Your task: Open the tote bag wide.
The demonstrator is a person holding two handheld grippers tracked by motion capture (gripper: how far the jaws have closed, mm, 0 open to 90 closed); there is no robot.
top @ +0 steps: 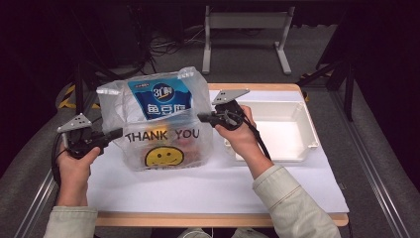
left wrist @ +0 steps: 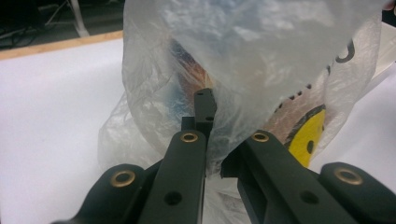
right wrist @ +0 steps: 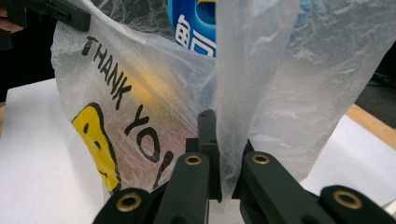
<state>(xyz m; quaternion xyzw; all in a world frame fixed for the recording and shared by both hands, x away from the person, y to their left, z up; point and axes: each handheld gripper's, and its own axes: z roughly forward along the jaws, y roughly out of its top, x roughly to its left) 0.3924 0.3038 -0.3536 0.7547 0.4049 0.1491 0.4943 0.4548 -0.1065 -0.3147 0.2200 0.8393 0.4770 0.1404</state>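
The thin, crinkly see-through plastic bag, printed with "THANK YOU" and a yellow smiley, stands puffed up left of centre in the high view with a glossy blue snack packet poking out the top. The left gripper is clamped on the bag's left edge and the right gripper pinches a fold of film on its right. It sits on a smooth white sheet over a wood-edged worktop, with a rectangular white plastic tray at right and dim grey floor around.

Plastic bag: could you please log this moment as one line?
left tool: shut on plastic bag | right tool: shut on bag | white bin: beside bag
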